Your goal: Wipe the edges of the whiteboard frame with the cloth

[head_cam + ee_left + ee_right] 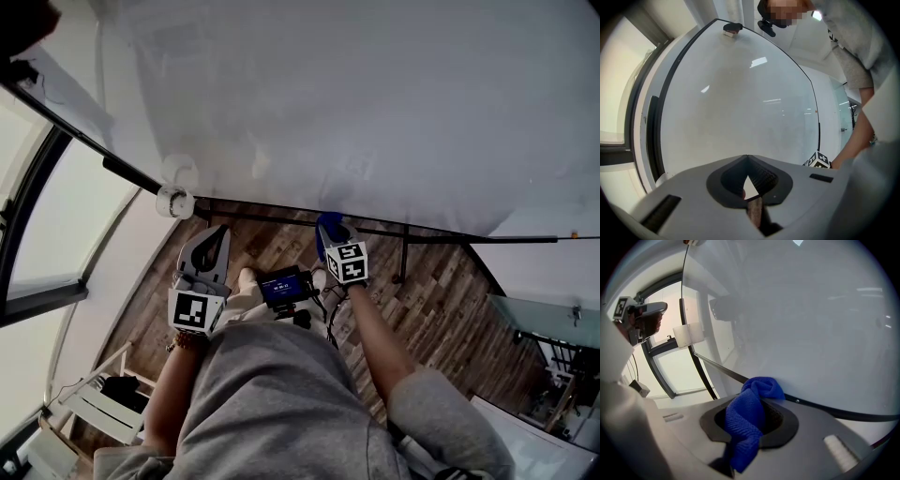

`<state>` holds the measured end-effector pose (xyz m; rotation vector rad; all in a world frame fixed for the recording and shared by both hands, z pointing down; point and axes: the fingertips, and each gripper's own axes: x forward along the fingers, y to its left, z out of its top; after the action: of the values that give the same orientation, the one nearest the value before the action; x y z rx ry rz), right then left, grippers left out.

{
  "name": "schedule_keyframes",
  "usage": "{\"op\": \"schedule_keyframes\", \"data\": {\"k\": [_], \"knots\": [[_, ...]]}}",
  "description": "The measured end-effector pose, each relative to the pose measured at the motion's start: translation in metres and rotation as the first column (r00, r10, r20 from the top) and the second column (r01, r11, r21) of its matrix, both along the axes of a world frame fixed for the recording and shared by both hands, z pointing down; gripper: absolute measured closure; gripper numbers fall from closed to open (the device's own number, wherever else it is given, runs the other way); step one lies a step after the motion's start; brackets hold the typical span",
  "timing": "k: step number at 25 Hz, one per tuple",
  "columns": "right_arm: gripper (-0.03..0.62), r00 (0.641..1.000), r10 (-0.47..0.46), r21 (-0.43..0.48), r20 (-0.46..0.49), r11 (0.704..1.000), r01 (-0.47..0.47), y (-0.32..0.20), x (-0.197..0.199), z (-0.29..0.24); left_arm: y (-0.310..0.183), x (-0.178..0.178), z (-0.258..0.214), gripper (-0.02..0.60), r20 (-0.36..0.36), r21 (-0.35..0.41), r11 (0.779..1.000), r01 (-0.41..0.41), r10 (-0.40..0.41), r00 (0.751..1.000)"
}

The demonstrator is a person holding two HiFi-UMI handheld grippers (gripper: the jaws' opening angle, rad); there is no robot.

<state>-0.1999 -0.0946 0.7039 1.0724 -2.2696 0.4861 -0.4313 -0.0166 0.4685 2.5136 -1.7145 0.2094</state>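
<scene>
No legible text. Black-white square markers on left tool cube [197,312], right tool cube [348,262]; screen [284,284] unreadable.

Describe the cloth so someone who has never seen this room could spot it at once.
Find the big whiteboard, then follow the black frame along its bottom edge to the right hand-held gripper. The cloth is bunched between that gripper's jaws, its top up at the frame. It is the only bright blue, knitted thing here; the left hand-held gripper holds nothing.
</scene>
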Motion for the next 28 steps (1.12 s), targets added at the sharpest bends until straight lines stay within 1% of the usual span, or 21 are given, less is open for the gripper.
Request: {"op": "schedule_keyframes", "data": {"k": [6,12,15,19,20,25,28], "knots": [[0.499,1.0,0.005,-0.004,0.018,1.0,-0.005,0.001,-0.012,-0.003,0.003,-0.007,0.003,0.574,0.002,-0.01,1.0,0.004,-0.004,1.0],[0.499,1.0,-0.007,-0.005,0.018,1.0,0.008,0.002,-0.025,-0.003,0.003,-0.008,-0.002,0.574,-0.002,0.001,1.0,-0.015,0.015,1.0],[0.499,1.0,-0.011,-0.005,0.016,1.0,0.011,0.003,-0.031,-0.002,0.003,-0.009,0.0,0.574,0.0,-0.005,1.0,-0.022,0.022,1.0],[0.499,0.999,-0.021,-0.008,0.025,1.0,0.021,0.004,-0.042,-0.003,0.002,-0.009,-0.004,0.574,0.01,-0.045,0.999,-0.029,0.03,1.0],[0.499,0.999,-0.021,-0.009,0.025,1.0,0.021,0.004,-0.043,-0.003,0.001,-0.008,-0.004,0.574,0.008,-0.044,0.999,-0.029,0.03,1.0],[0.499,0.999,-0.02,-0.01,0.027,1.0,0.021,0.005,-0.053,-0.003,-0.01,-0.008,-0.006,0.574,-0.011,0.006,1.0,-0.017,0.017,1.0],[0.499,0.999,-0.032,-0.014,0.032,0.999,0.032,0.005,-0.063,-0.003,-0.013,-0.008,-0.004,0.574,-0.014,-0.005,1.0,-0.009,0.009,1.0]]}}
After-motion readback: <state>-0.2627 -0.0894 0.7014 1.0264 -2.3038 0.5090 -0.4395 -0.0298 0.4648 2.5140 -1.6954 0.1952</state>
